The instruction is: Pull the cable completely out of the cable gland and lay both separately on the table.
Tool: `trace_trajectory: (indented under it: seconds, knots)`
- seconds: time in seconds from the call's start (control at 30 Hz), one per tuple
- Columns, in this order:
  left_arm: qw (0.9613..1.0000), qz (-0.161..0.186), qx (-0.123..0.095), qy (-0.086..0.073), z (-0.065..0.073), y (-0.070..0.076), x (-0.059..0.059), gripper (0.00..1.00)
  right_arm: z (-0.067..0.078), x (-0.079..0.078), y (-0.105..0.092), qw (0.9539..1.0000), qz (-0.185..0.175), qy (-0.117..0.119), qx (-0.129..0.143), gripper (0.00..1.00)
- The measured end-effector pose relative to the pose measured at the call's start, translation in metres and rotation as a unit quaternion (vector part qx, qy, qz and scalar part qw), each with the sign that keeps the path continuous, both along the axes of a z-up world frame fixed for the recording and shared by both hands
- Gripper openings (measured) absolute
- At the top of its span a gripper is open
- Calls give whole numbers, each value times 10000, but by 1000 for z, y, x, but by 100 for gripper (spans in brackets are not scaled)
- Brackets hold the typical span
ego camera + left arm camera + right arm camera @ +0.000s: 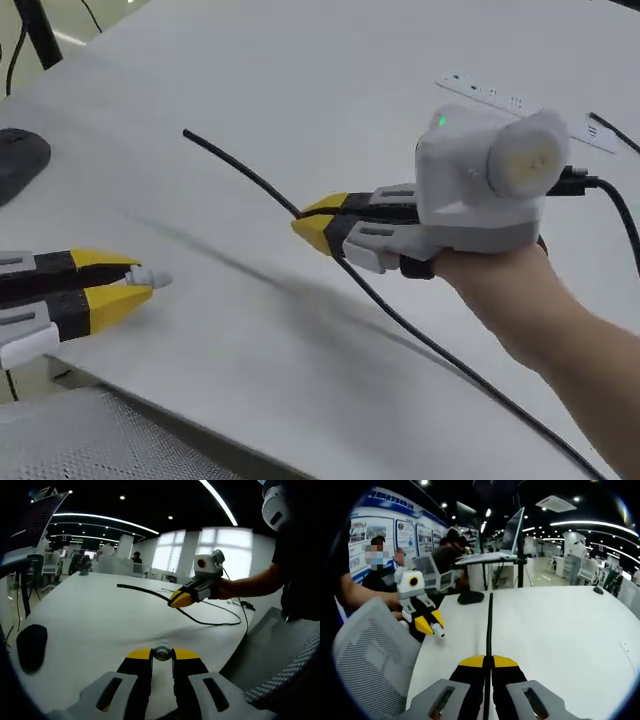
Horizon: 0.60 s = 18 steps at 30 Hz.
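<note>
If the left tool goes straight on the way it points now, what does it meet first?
Probably the black cable, near where the right tool grips it; bare table lies between. Depth is unclear, so the held cable gland might meet that tool's tips instead.

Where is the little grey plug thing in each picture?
Head view: cable gland at lower left, in the left gripper's fingers.
Left gripper view: bottom middle, between its own fingers.
Right gripper view: middle left, at the other gripper's tip.
Shared landmark: the black cable held by the right gripper.
</note>
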<state>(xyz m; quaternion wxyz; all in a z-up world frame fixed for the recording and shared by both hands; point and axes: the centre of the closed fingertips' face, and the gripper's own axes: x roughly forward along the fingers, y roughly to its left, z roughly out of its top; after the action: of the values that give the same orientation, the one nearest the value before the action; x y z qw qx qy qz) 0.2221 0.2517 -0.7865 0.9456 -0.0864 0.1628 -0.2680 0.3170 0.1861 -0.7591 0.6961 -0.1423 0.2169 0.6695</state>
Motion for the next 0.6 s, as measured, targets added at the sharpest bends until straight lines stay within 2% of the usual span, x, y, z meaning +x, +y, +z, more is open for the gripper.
trace_trajectory:
  seconds: [0.07, 0.1, 0.13, 0.17, 0.2, 0.23, 0.27, 0.33, 0.37, 0.43, 0.47, 0.5, 0.53, 0.6]
  knots:
    - [9993, 387, 1, -14, -8, 12, 0, 15, -8, 2, 10, 9999, -35, 1, 97, 0]
    - [9985, 549, 40, 18, -14, 18, -1, 15, -10, 2, 18, 9997, -49, 42, 248, 0]
    - [9976, 683, 109, 2, -15, 22, -1, 15, -8, 1, 26, 9988, -79, 162, 459, 0]
    - [9978, 652, 95, 26, -17, 21, -3, 15, -6, 1, 33, 9969, -178, 318, 694, 0]
    - [9975, 699, 101, 13, -18, 22, -3, 15, -8, 2, 37, 9963, -264, 389, 720, 0]
    - [9967, 794, 149, -37, -21, 24, -1, 15, -12, 3, 40, 9972, -258, 298, 629, 0]
    - [9964, 831, 188, 5, -23, 24, -1, 15, -17, 1, 47, 9976, -246, 299, 572, 0]
    - [9951, 954, 238, -33, -25, 28, 1, 15, -25, 1, 51, 9983, -283, 272, 428, 0]
    - [9951, 964, 227, -21, -26, 28, 1, 15, -32, 0, 55, 9985, -332, 274, 332, 0]
    - [9941, 1044, 272, -98, -23, 26, 4, 15, -38, 4, 58, 9986, -444, 182, 233, 0]
    - [9942, 1029, 304, -75, -24, 22, 5, 15, -40, 4, 60, 9986, -455, 169, 220, 0]
    - [9935, 1071, 370, -96, -24, 23, 6, 15, -43, 7, 59, 9985, -522, 96, 145, 0]
    - [9937, 1035, 420, -66, -26, 20, 6, 15, -46, 10, 59, 9985, -545, -89, 57, 0]
    - [9936, 1044, 433, -34, -27, 17, 8, 15, -45, 9, 64, 9984, -470, -226, 214, 0]
